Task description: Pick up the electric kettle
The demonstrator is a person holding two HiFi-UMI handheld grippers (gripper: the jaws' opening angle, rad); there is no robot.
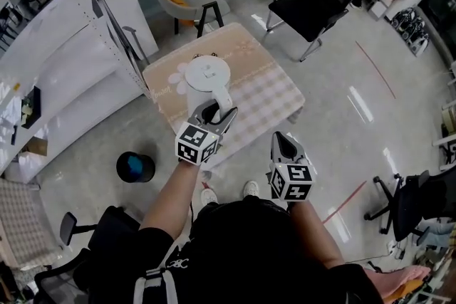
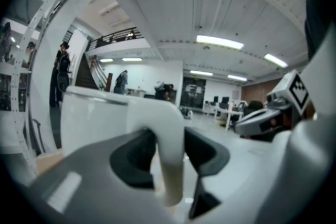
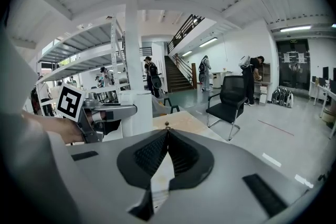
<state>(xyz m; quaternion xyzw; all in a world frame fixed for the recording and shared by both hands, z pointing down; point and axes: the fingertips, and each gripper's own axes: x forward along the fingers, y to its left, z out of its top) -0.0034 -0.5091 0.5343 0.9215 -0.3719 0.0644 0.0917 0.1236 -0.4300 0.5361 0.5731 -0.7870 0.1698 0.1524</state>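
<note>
floor (image 1: 335, 132): glossy grey; office chair (image 1: 313, 3): black; shelving (image 1: 78, 46): white; ceiling strip lights (image 2: 219, 42): lit

No text, brand name or number is legible. The tablecloth (image 1: 263, 100) carries a short line of cursive script just left of the kettle (image 1: 206, 78), too small to read. The cubes on the left gripper (image 1: 214, 112) and right gripper (image 1: 283, 142) bear black-and-white square code patterns, not characters. A white emblem (image 1: 178, 263) on the person's dark shirt (image 1: 242, 245) is illegible.
</note>
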